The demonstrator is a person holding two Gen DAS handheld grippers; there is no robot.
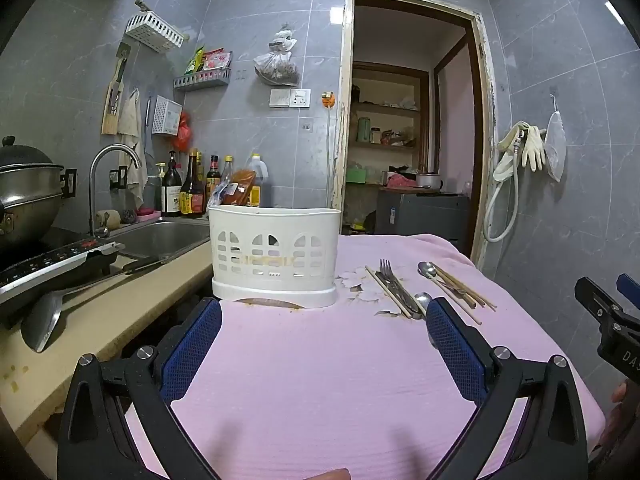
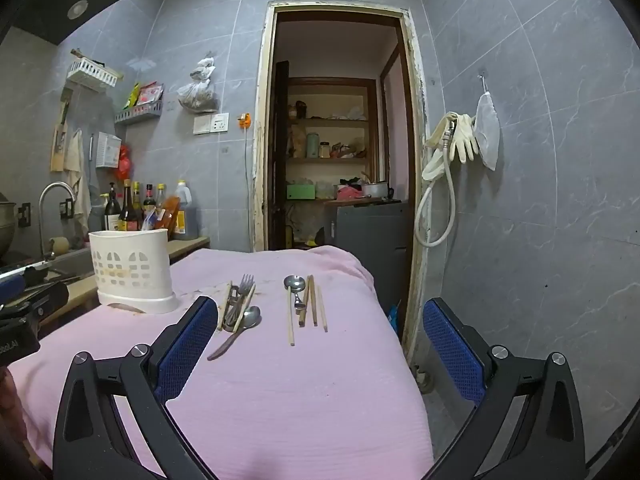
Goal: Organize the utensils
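Note:
A white slotted utensil holder [image 1: 275, 255] stands on the pink cloth [image 1: 320, 360]; it also shows in the right wrist view [image 2: 132, 272]. To its right lie two heaps of utensils: a fork [image 2: 243, 289], a spoon [image 2: 245, 323] and chopsticks, then a second spoon [image 2: 294, 283] with several chopsticks [image 2: 314, 307]. In the left wrist view the fork [image 1: 387, 274] and the far spoon [image 1: 427, 270] lie ahead to the right. My left gripper [image 1: 324, 316] is open and empty, short of the holder. My right gripper [image 2: 320, 316] is open and empty, short of the utensils.
A counter [image 1: 100, 320] on the left carries a sink [image 1: 160, 236], a faucet, sauce bottles [image 1: 192, 188], a steel pot [image 1: 28, 196] and a ladle [image 1: 48, 316]. An open doorway [image 2: 340, 140] lies behind the table. Gloves and a hose [image 2: 452, 148] hang on the right wall.

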